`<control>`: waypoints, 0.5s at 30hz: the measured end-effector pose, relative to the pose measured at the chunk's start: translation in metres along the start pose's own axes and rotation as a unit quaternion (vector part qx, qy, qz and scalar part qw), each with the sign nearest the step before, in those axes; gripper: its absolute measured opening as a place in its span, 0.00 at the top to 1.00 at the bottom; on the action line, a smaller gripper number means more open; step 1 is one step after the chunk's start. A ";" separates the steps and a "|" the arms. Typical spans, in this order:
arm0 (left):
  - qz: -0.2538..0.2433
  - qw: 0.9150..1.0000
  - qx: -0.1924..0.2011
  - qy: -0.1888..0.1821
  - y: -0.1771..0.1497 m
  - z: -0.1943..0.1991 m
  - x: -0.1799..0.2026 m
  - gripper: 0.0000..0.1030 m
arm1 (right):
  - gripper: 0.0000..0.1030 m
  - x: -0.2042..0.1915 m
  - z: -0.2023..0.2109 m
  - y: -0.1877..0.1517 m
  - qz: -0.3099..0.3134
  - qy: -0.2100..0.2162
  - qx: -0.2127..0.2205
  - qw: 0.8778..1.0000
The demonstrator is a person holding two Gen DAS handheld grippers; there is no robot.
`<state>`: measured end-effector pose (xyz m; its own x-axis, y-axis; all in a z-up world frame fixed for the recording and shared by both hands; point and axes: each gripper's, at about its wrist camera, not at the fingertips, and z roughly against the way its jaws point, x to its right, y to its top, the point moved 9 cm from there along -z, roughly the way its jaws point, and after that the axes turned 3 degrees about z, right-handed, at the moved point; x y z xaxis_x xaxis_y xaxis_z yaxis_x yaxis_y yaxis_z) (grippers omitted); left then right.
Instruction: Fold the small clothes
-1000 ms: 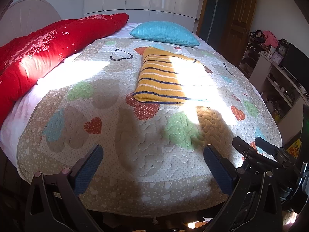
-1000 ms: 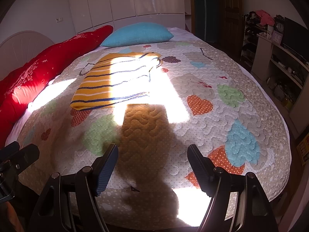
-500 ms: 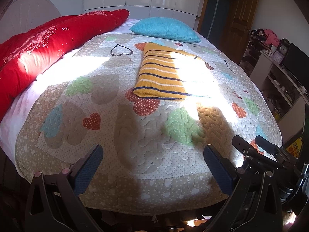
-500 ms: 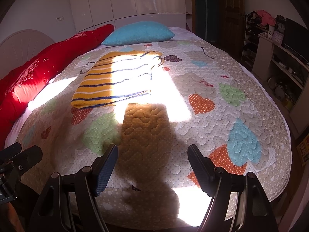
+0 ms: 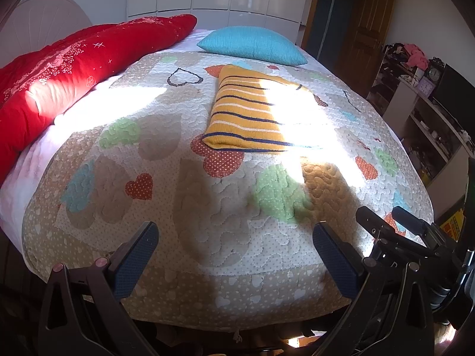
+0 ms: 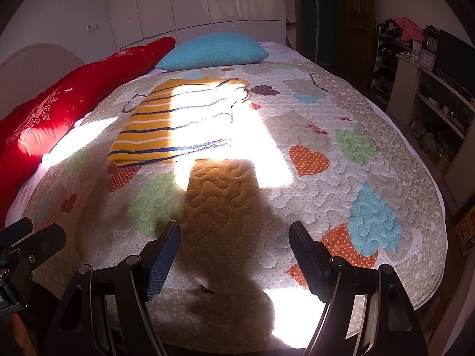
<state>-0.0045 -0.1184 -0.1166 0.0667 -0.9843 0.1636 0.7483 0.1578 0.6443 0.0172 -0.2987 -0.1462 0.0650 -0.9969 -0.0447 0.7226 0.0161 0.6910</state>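
The left claw and right claw have black frames, blue textured pads, round rivets.

A folded yellow striped knit sweater lies on the heart-patterned quilted bedspread. Behind it rests a turquoise textured pillow. A red embroidered duvet lies left.

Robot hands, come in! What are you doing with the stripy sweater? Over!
Left gripper open, empty. Right gripper open, empty. Yellow knitted garment with navy and white stripes lies folded on the heart-patterned quilt, untouched. Nothing between grippers and garment.

Both wrist views low at foot of quilt, facing headward, sharing striped sweater
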 end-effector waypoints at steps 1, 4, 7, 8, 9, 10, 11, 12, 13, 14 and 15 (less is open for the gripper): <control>0.000 1.000 -0.001 0.000 0.000 0.000 0.000 0.00 | 0.23 0.000 0.000 0.000 0.001 0.000 0.000 1.000; 0.000 1.000 -0.001 -0.001 0.000 -0.001 0.000 0.00 | 0.23 0.000 -0.001 0.000 0.000 0.001 -0.002 1.000; 0.001 1.000 -0.003 -0.003 0.000 -0.002 0.001 0.00 | 0.23 -0.001 -0.002 0.000 0.001 0.000 -0.001 1.000; 0.001 1.000 -0.004 -0.003 -0.001 -0.003 0.001 0.00 | 0.23 -0.001 -0.002 0.000 0.002 0.000 -0.001 1.000; 0.001 1.000 -0.005 -0.004 -0.001 -0.003 0.000 0.00 | 0.23 -0.001 -0.002 0.000 0.002 0.001 -0.002 1.000; 0.001 1.000 -0.005 -0.004 -0.001 -0.004 0.000 0.00 | 0.23 -0.001 -0.002 0.000 0.002 0.000 -0.002 1.000; 0.001 1.000 -0.006 -0.005 -0.002 -0.004 0.001 0.00 | 0.23 -0.001 -0.002 0.000 0.003 0.000 -0.002 1.000; 0.001 1.000 -0.007 -0.005 -0.002 -0.005 0.001 0.00 | 0.23 -0.001 -0.002 0.000 0.003 0.001 -0.002 1.000; 0.001 1.000 -0.008 -0.006 -0.002 -0.005 0.001 0.00 | 0.23 -0.001 -0.003 0.000 0.003 0.000 -0.002 1.000; 0.000 1.000 -0.008 -0.006 -0.003 -0.005 0.000 0.00 | 0.23 -0.001 -0.003 0.000 0.003 0.000 -0.002 1.000; 0.000 1.000 -0.009 -0.006 -0.003 -0.005 0.000 0.00 | 0.23 -0.001 -0.003 0.000 0.003 0.000 -0.002 1.000</control>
<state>-0.0030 -0.1194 -0.1222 0.0590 -0.9831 0.1731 0.7595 0.1568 0.6314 0.0194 -0.2974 -0.1480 0.0696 -0.9968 -0.0404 0.7253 0.0228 0.6881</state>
